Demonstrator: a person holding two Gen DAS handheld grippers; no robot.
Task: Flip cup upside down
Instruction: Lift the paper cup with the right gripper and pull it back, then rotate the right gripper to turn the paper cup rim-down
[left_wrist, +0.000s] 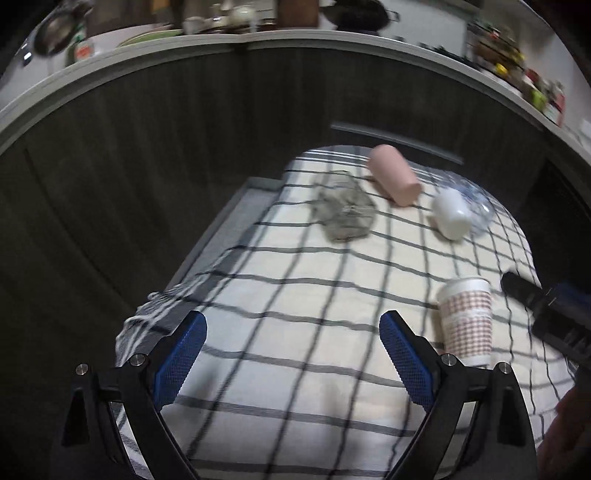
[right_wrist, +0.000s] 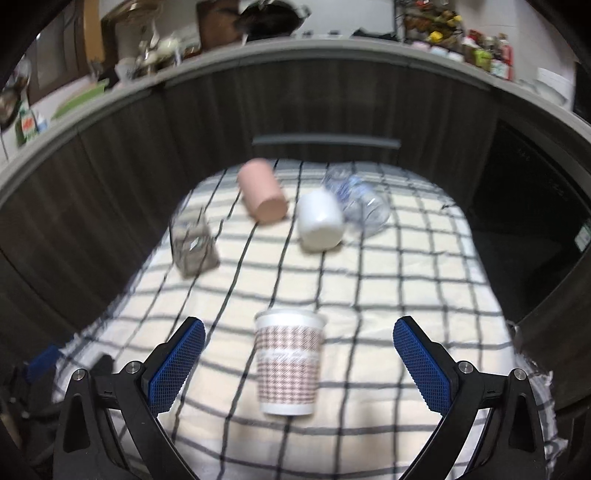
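A paper cup (right_wrist: 290, 360) with a brown check pattern stands upright on the checked cloth, wide rim up. It stands between the open jaws of my right gripper (right_wrist: 299, 332), apart from both blue pads (right_wrist: 177, 365). The cup also shows in the left wrist view (left_wrist: 467, 319) at the right. My left gripper (left_wrist: 293, 326) is open and empty over the cloth, left of the cup. The right gripper's dark body (left_wrist: 543, 314) shows at the right edge of the left wrist view.
On the checked cloth (right_wrist: 406, 280) farther back lie a pink cup (right_wrist: 262, 195) on its side, a white cup (right_wrist: 319, 219), a clear plastic bottle (right_wrist: 364, 205) and a clear glass (right_wrist: 194, 242). A dark cabinet wall (right_wrist: 332, 103) with a cluttered counter stands behind.
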